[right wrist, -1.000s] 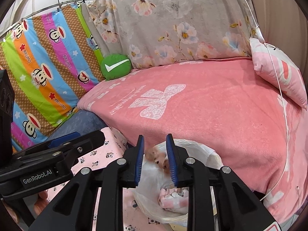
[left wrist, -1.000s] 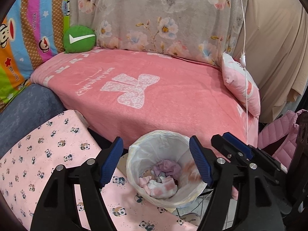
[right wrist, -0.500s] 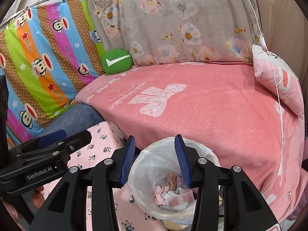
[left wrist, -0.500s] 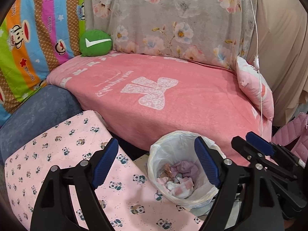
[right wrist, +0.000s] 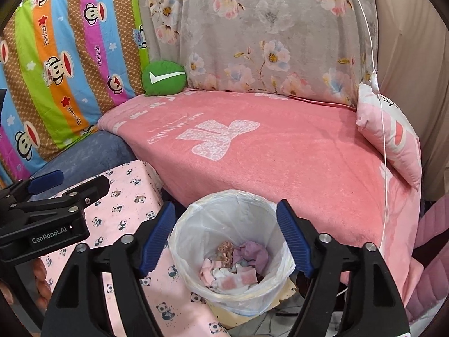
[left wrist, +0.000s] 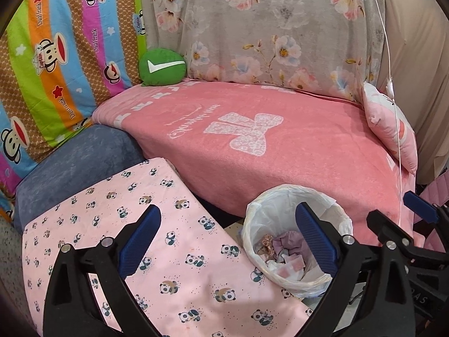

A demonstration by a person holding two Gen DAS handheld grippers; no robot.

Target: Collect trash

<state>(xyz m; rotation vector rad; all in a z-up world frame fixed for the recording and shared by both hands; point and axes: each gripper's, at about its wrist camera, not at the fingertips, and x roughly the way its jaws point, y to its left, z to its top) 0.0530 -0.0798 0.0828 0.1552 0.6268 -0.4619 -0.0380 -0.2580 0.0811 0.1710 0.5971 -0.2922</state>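
A small bin lined with a white plastic bag [right wrist: 193,224] stands on the floor between the pink bed and the panda-cloth surface; it also shows in the left wrist view [left wrist: 283,193]. Inside lie crumpled trash pieces: a brown scrap [right wrist: 226,250], a purple wad [right wrist: 252,254] and pink-white paper [right wrist: 233,278]. My right gripper [right wrist: 226,236] is open and empty, hovering above the bin with the jaws wide apart. My left gripper [left wrist: 227,238] is open and empty, left of the bin above the panda cloth [left wrist: 168,252]. The left gripper's body shows in the right wrist view [right wrist: 47,219].
A pink blanket covers the bed [right wrist: 280,151] behind the bin. A green round cushion [right wrist: 164,77] and a pink pillow [right wrist: 393,140] lie on it. A blue cushion [left wrist: 78,160] sits left. A thin white cord [right wrist: 381,112] hangs at right. A pink quilted object [right wrist: 432,252] is far right.
My right gripper opened and let the brown scrap fall into the bin, then pulled back. Both grippers drew back and the views shifted; the left gripper moved leftward off the bin.
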